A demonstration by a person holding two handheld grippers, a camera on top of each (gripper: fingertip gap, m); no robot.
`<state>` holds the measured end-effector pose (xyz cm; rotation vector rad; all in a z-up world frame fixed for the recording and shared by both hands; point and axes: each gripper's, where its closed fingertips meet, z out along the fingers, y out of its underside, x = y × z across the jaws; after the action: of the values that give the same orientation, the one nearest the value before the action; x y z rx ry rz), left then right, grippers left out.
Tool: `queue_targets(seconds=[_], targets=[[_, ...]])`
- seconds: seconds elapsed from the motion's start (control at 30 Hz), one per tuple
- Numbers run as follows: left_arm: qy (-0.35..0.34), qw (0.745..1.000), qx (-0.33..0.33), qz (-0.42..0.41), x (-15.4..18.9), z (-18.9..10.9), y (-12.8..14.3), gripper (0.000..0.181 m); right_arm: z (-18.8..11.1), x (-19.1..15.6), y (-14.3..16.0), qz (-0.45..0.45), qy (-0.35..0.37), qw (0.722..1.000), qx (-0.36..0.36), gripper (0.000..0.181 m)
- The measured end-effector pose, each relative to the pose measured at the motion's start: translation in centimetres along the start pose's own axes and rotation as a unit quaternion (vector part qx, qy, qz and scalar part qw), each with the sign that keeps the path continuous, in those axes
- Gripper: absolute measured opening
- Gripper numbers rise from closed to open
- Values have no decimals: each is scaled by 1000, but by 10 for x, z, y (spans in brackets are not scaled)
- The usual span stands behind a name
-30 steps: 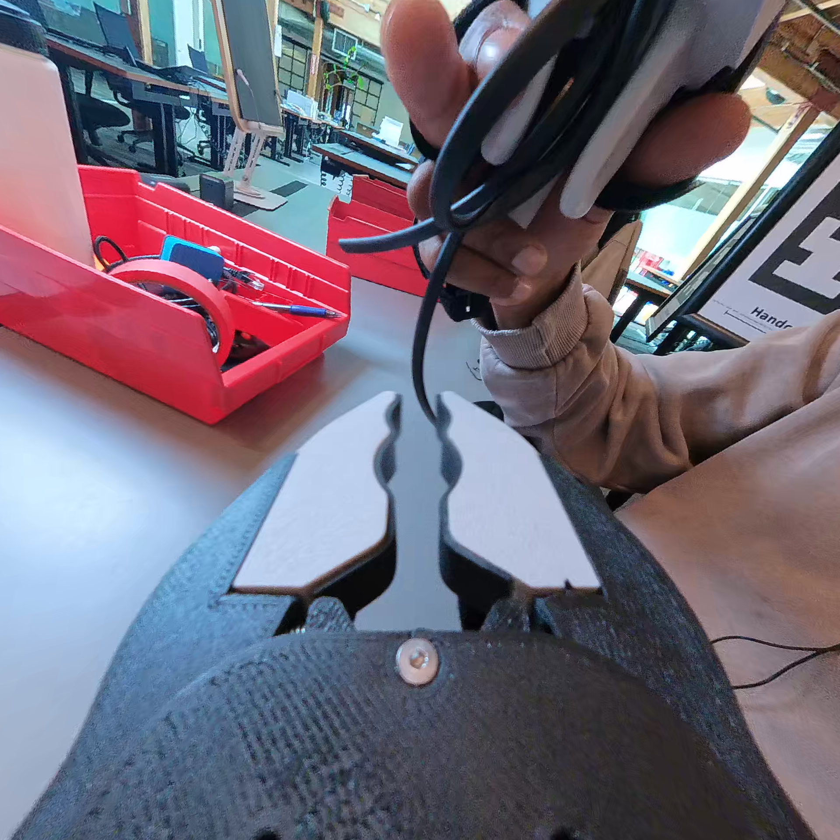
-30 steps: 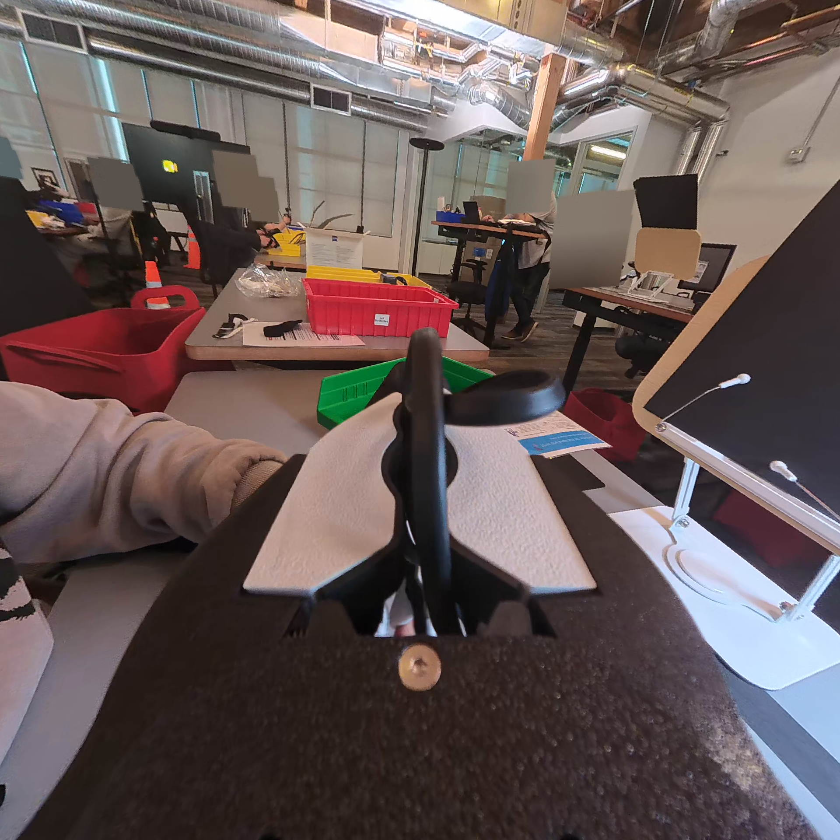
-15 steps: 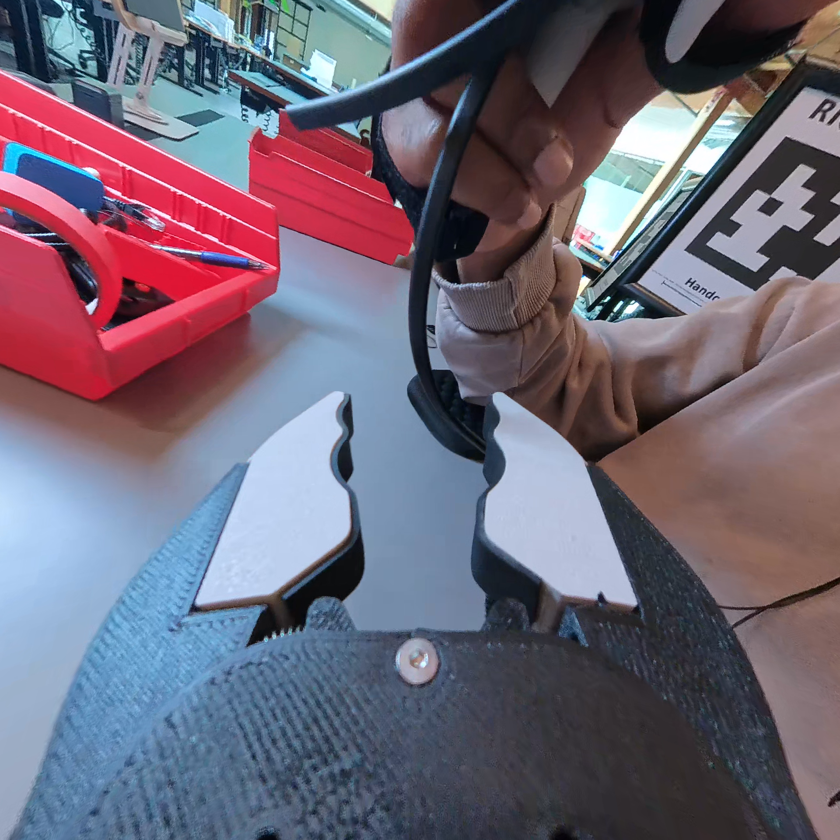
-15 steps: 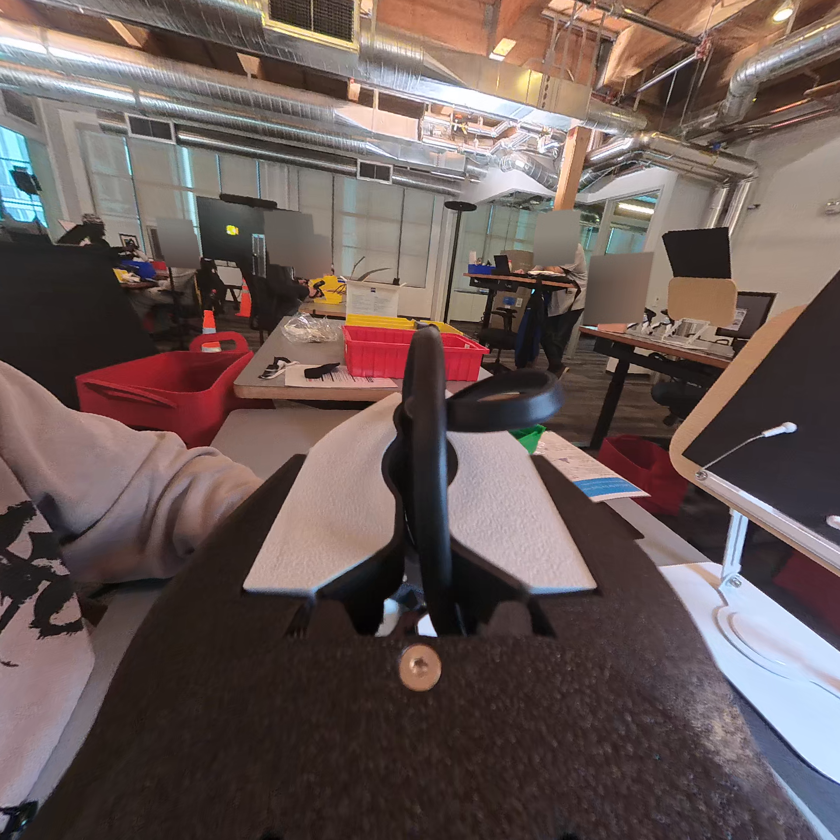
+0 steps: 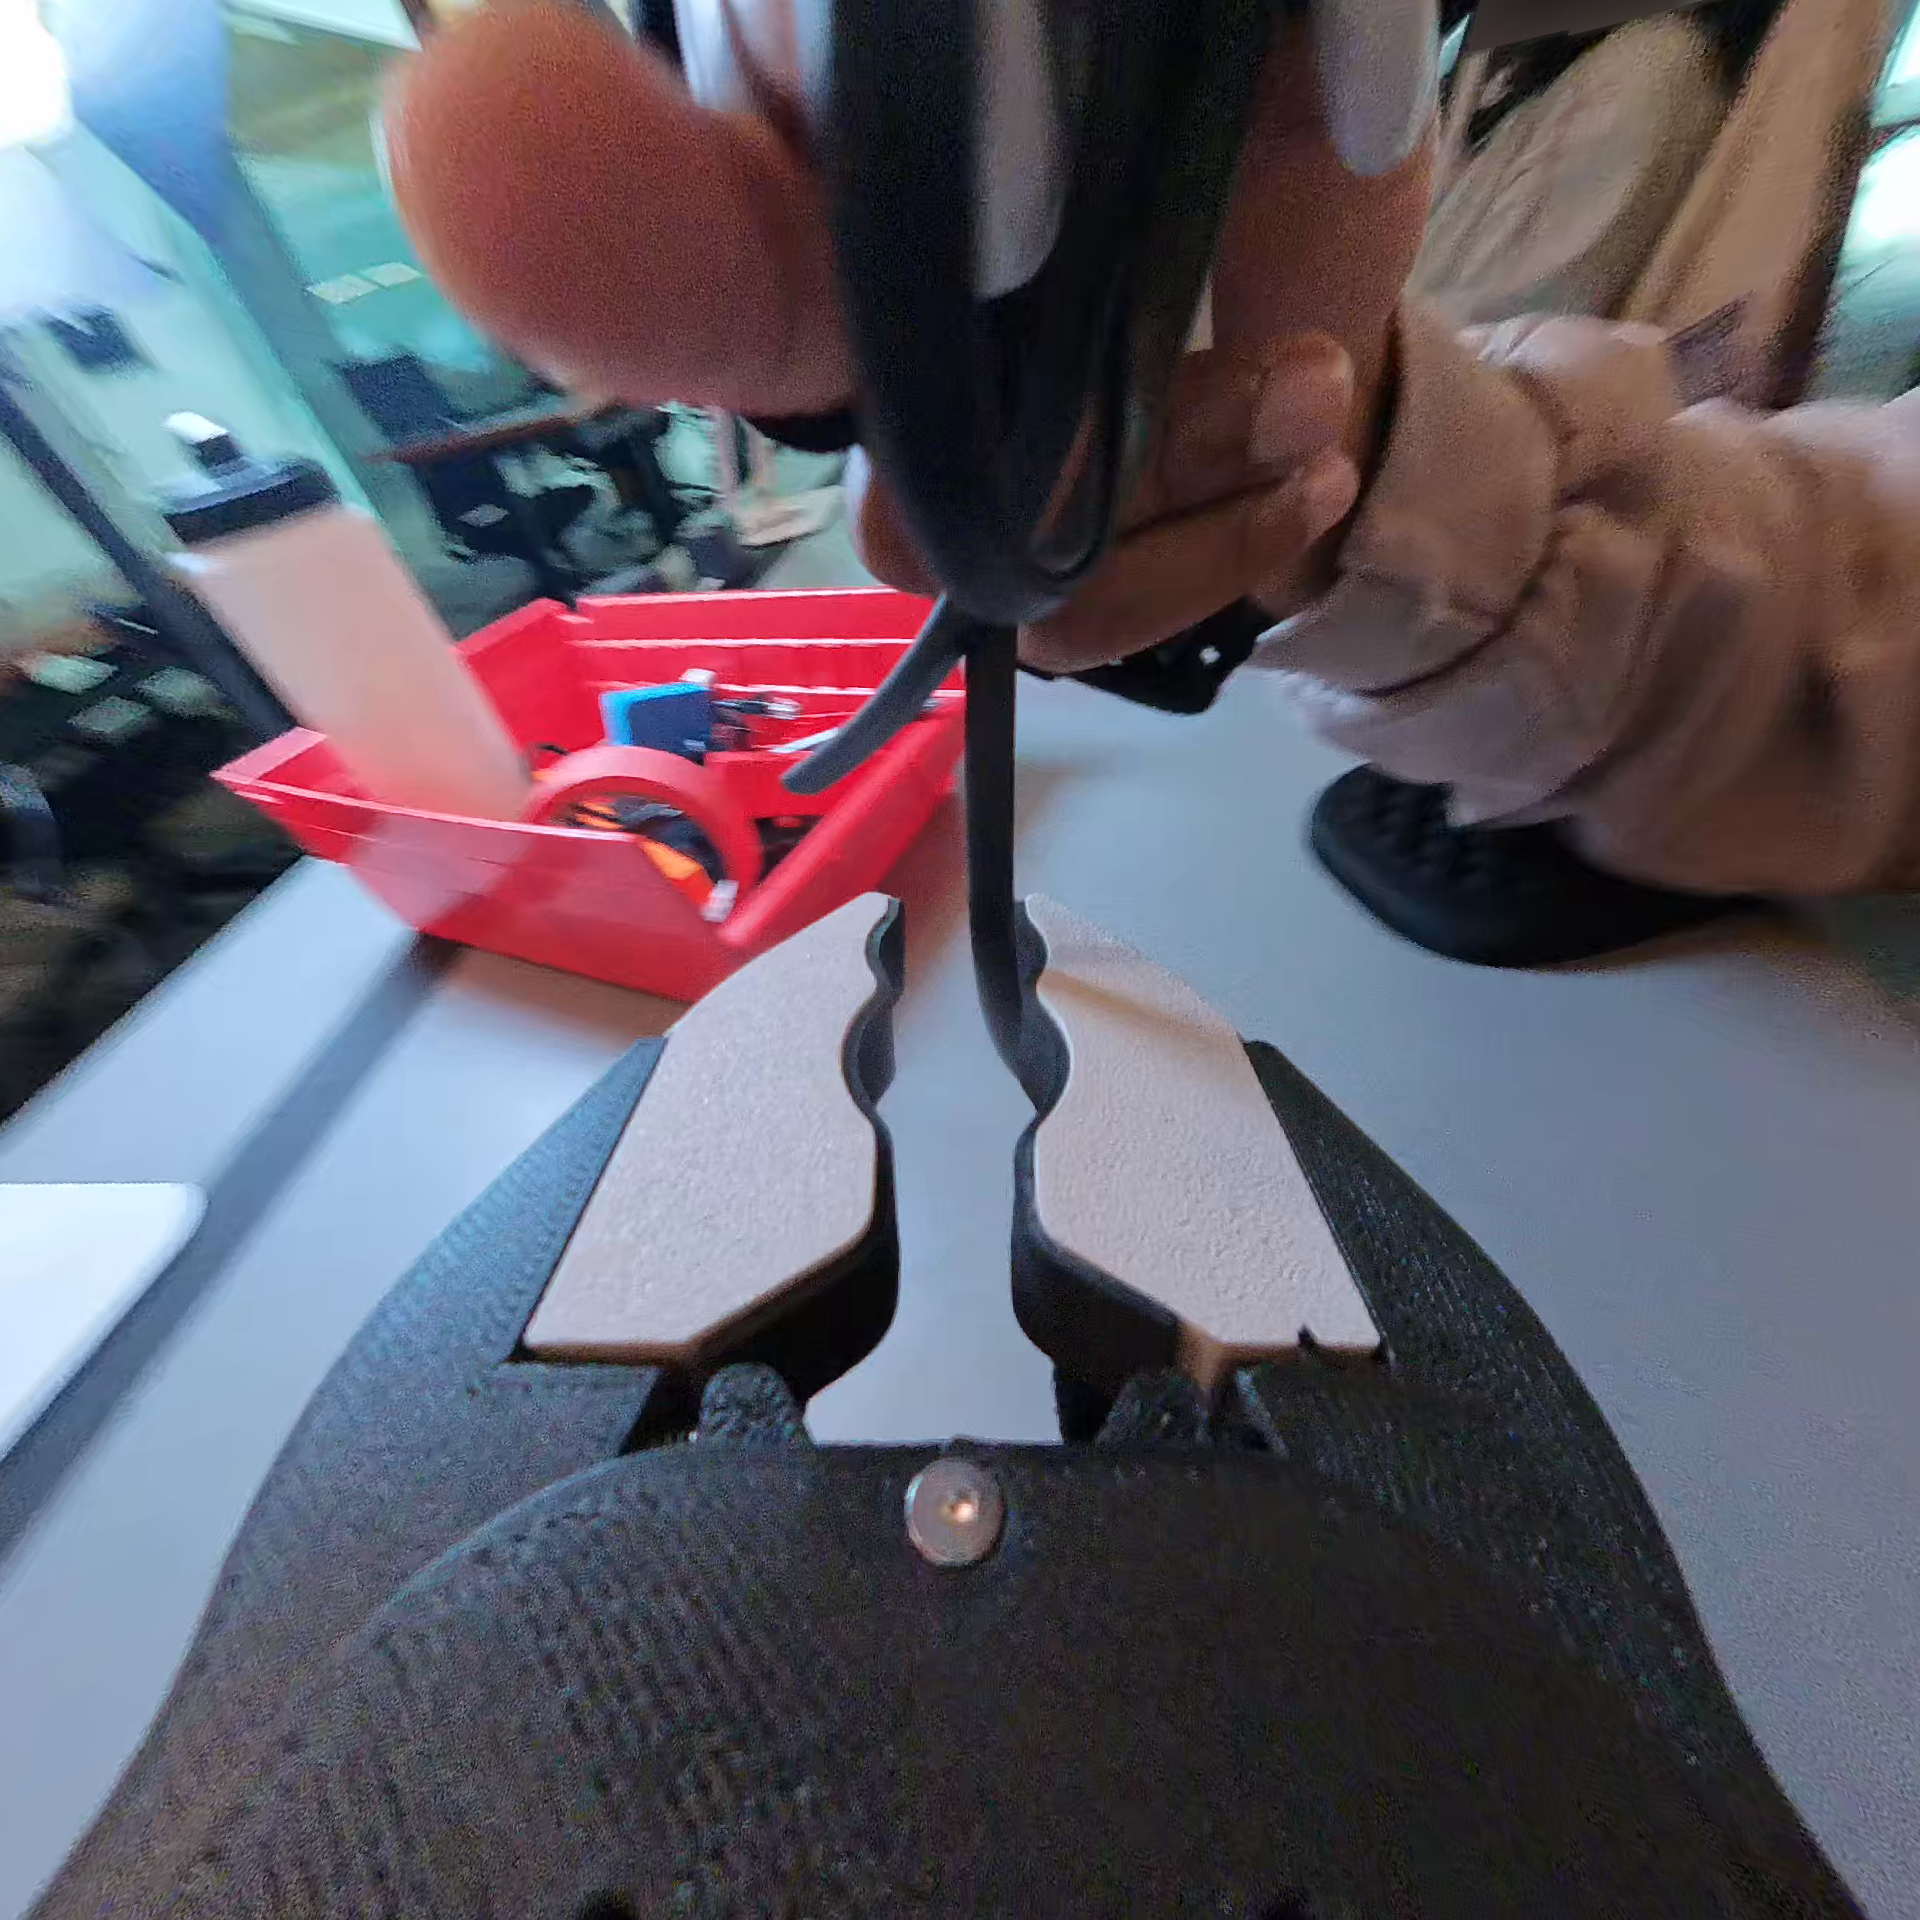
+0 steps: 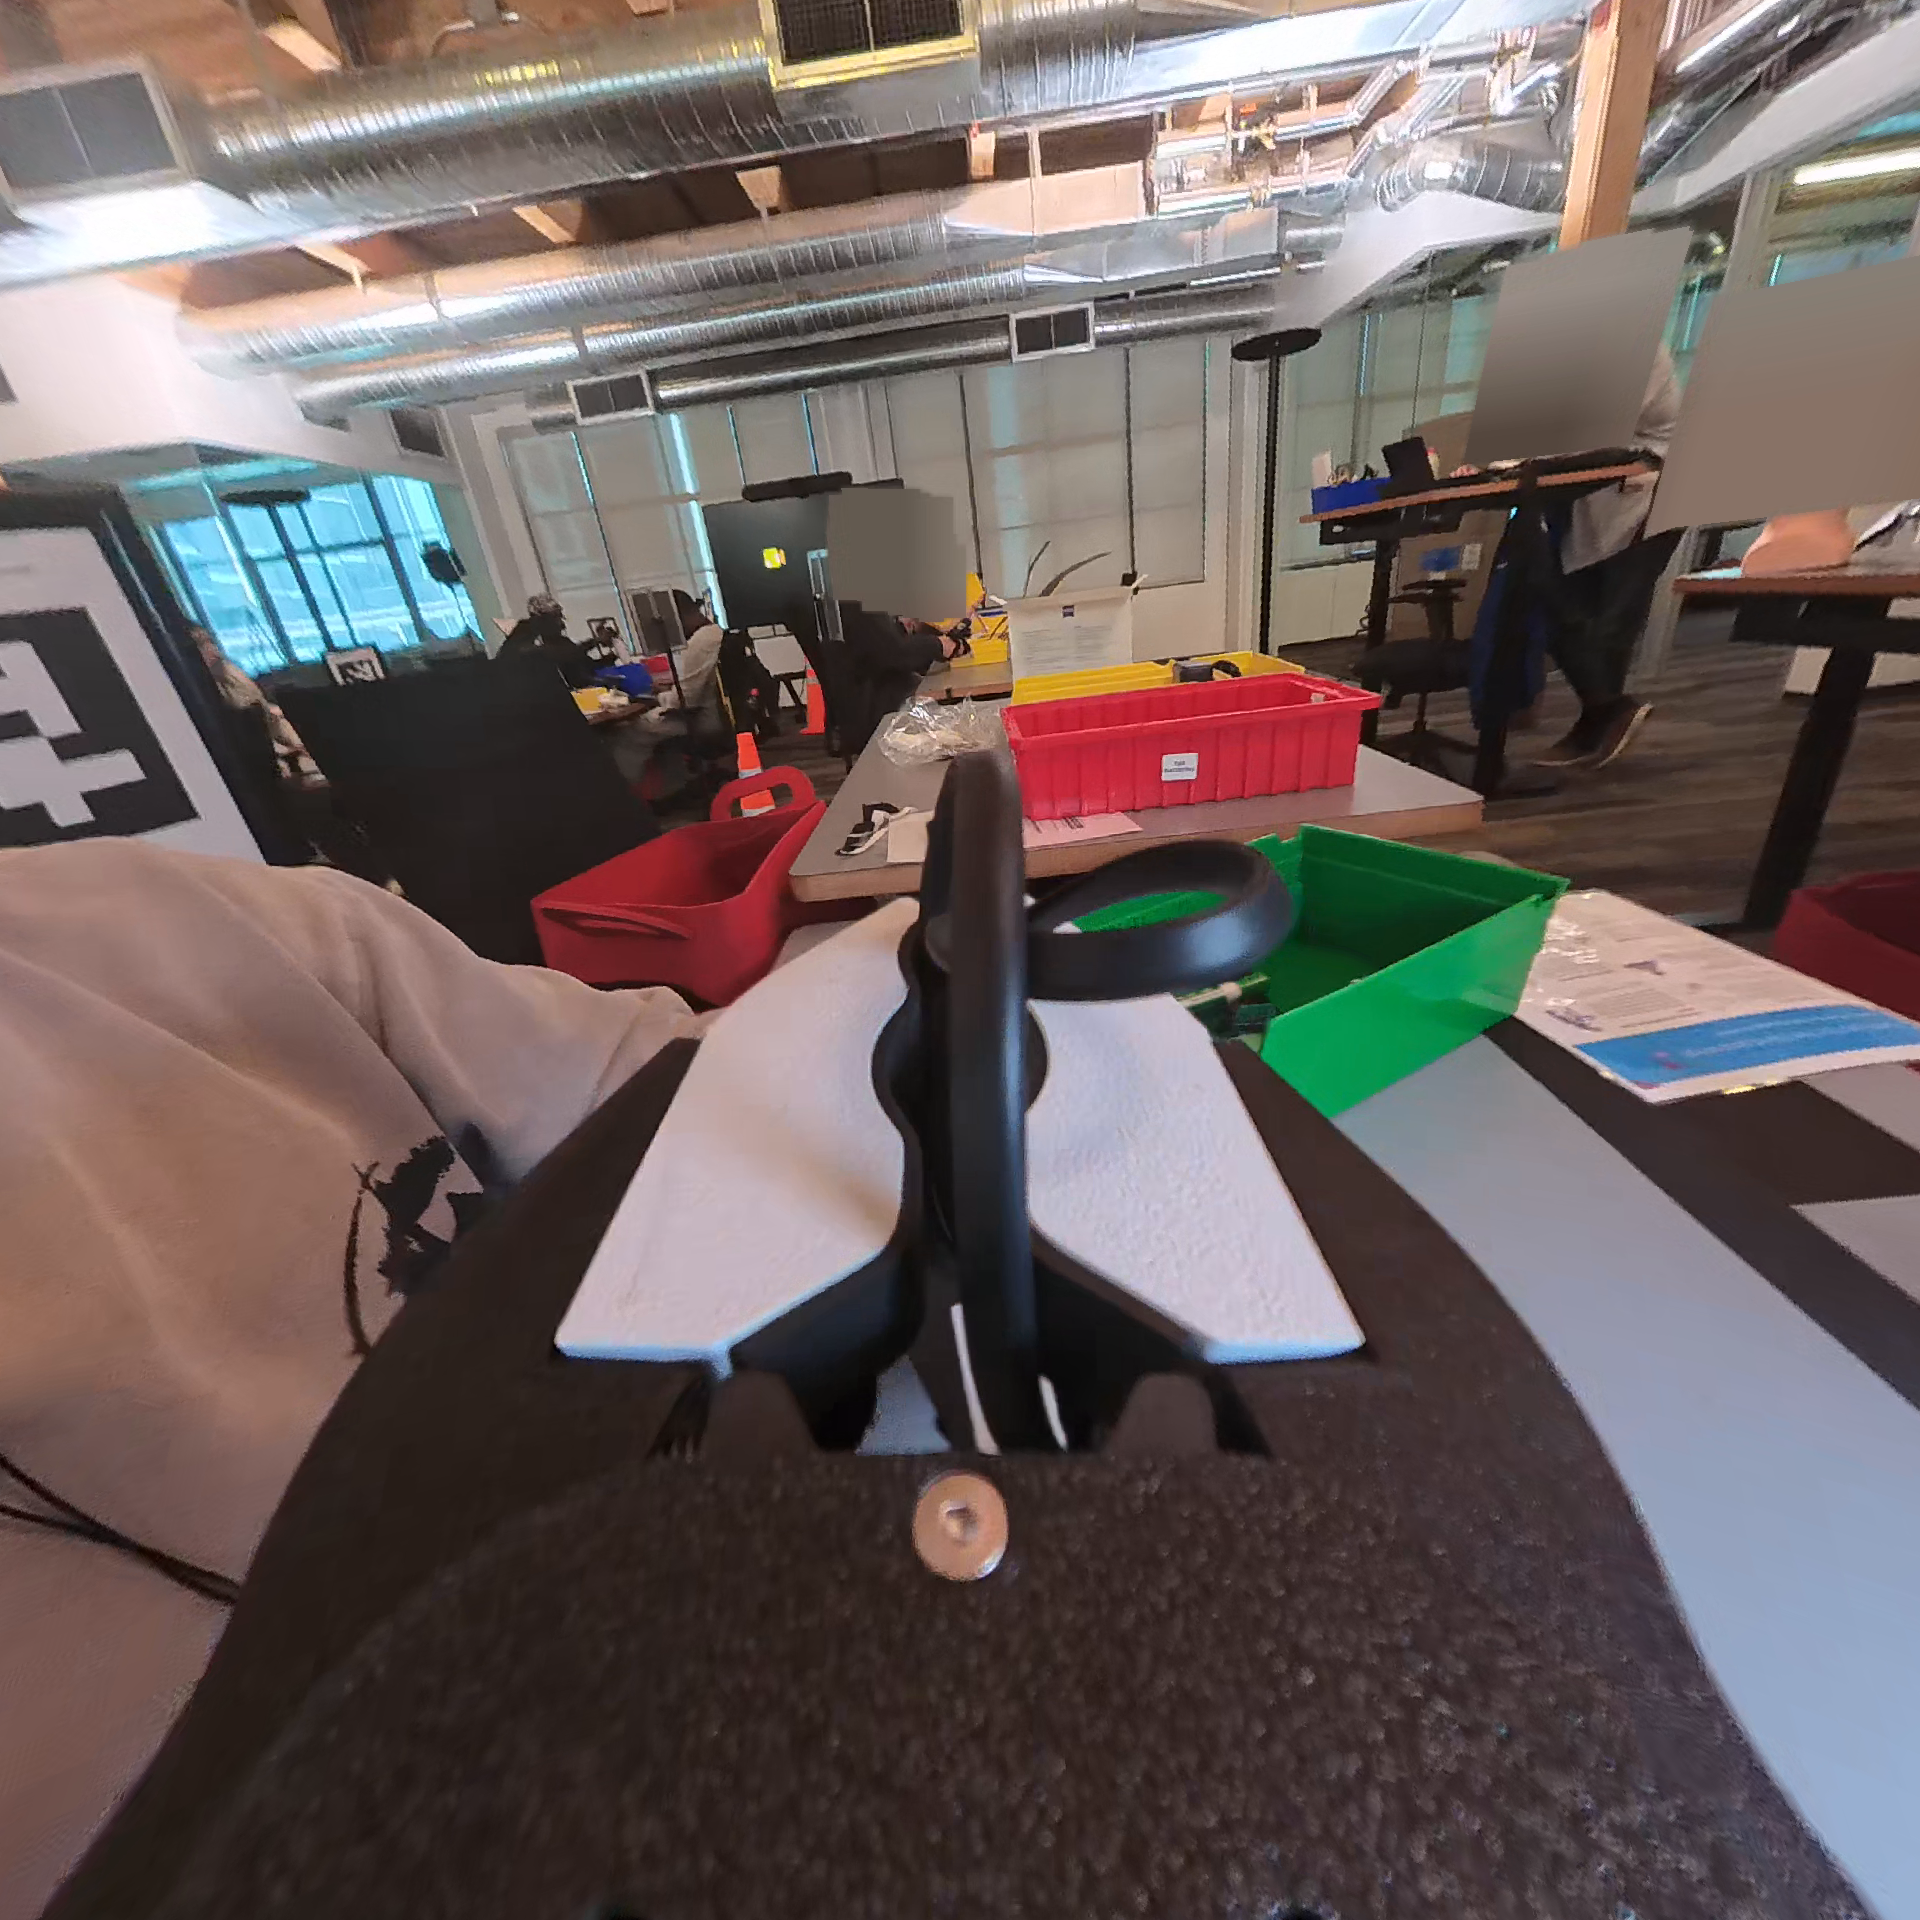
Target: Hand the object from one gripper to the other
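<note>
Cable (image 5: 992,935) is what we are passing: a coiled black cable, its bundle pinched fast between the pressed-together fingers of our right gripper (image 6: 971,935), with one loop (image 6: 1153,920) curling out to the right past the fingertips. In the left wrist view the bundle hangs under the hand (image 5: 1195,499) that carries that right gripper, and a single strand drops nearly straight down from it into our left gripper (image 5: 961,940).

The left gripper's fingers stand part-way apart, gripping nothing yet. The strand runs along their length, lying against the inner edge of the right-hand finger (image 5: 1153,1164) and clear of the left-hand one (image 5: 748,1153). So the cable's long axis is roughly in line with the fingers, and the left gripper sits directly below the bundle. We judge that closing on the strand is the next step, and that it could slide out forward unless the fingers meet it squarely.

On the worktop (image 5: 1558,1195), to the left, a red bin (image 5: 582,883) holds a red tape roll (image 5: 644,800), a blue object (image 5: 655,717) and some dark tangled items we cannot make out. In the right wrist view a green bin (image 6: 1392,956) lies just beyond the fingertips; its contents are mostly hidden.
</note>
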<state>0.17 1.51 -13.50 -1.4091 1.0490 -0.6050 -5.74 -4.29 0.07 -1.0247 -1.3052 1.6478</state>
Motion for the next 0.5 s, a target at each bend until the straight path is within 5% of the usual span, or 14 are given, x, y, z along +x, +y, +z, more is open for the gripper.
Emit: queue_targets(seconds=[0.27,0.5], targets=[[-215,961,24,174,-51,-33,-27,42,0,14,2,117,-9,993,25,6],[-341,876,44,337,-57,-59,-62,56,-7,33,-5,197,3,977,88,7]])
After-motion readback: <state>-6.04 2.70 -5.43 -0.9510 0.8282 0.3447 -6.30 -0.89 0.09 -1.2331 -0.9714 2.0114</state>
